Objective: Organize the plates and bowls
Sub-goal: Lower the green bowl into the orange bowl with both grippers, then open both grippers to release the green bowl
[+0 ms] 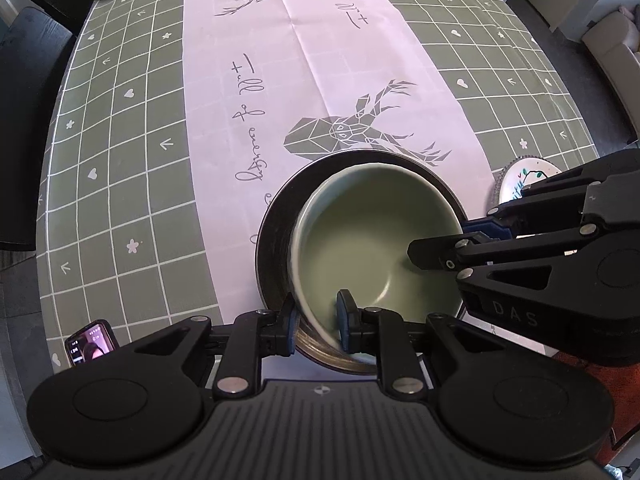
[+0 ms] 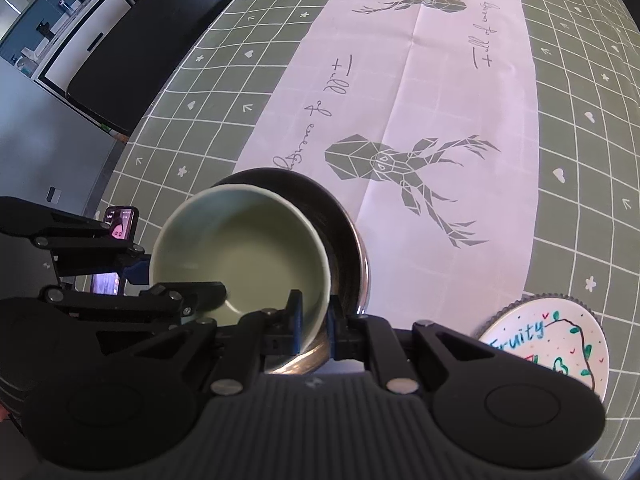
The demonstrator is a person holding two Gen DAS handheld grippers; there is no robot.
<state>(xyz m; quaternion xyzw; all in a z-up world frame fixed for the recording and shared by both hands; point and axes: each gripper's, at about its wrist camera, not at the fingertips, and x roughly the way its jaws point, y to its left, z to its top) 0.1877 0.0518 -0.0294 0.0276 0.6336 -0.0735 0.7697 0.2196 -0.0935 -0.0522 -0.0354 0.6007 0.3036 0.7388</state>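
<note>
Matte green bowl [image 1: 372, 232], glossy round dark pan [image 1: 276, 216]

Both grippers point steeply down. The left gripper [image 1: 316, 322] has its fingers [image 1: 346, 316] clamped across a rim; the right gripper [image 2: 314, 326] pinches likewise, nearly closed.

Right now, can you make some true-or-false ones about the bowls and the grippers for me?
1. The green bowl sits inside the dark bowl. True.
2. Only one gripper grips the green bowl. False: the left gripper and the right gripper both pinch its rim.
3. The plate is stacked under the bowls. False: it lies apart on the tablecloth.
4. A phone stands near the table's edge. True.
</note>
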